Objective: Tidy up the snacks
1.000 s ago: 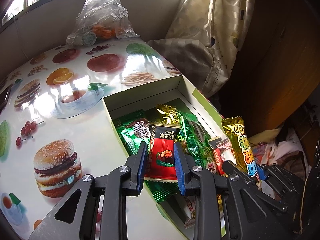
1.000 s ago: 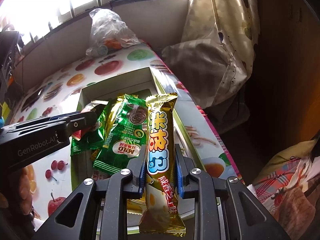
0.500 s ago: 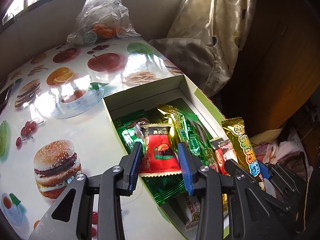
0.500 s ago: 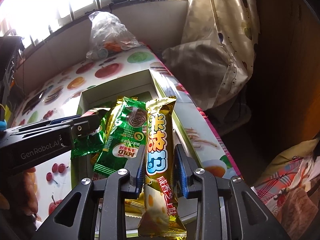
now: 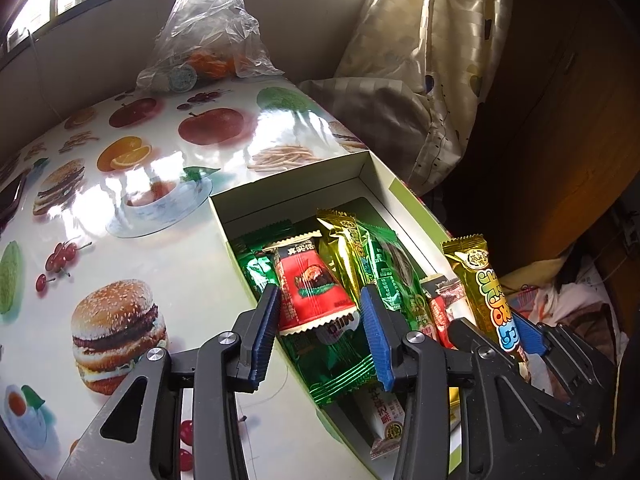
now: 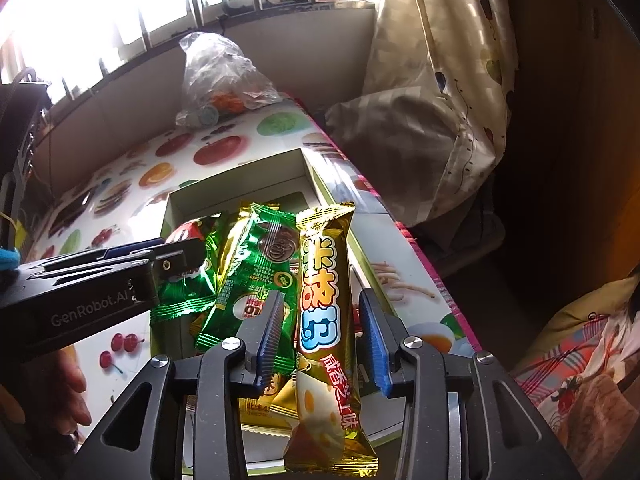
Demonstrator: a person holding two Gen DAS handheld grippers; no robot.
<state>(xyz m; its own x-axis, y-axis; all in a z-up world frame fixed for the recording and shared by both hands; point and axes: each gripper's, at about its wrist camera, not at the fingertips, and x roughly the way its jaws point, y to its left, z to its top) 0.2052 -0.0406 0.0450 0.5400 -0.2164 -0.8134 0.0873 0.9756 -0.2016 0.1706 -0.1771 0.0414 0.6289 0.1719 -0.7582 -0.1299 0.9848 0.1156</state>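
Observation:
An open white box (image 5: 292,184) on the printed table holds several snack packets. A red packet (image 5: 310,284) lies on green ones between the fingers of my left gripper (image 5: 320,328), which is open just above it. My right gripper (image 6: 324,332) is open, with a long gold snack bar (image 6: 324,280) standing between its fingers, touching neither pad. The bar also shows at the box's right side in the left wrist view (image 5: 486,292). A green packet (image 6: 256,268) lies beside it. The left gripper also shows in the right wrist view (image 6: 176,260).
A clear plastic bag (image 5: 208,40) with oranges sits at the table's far end by the wall. A curtain (image 5: 432,60) and a cushion hang off the right edge. The table (image 5: 120,200) carries a fruit and burger print.
Both grippers have opened. The left one let go of the red packet, which now lies in the box. The right one's fingers spread away from the gold bar.

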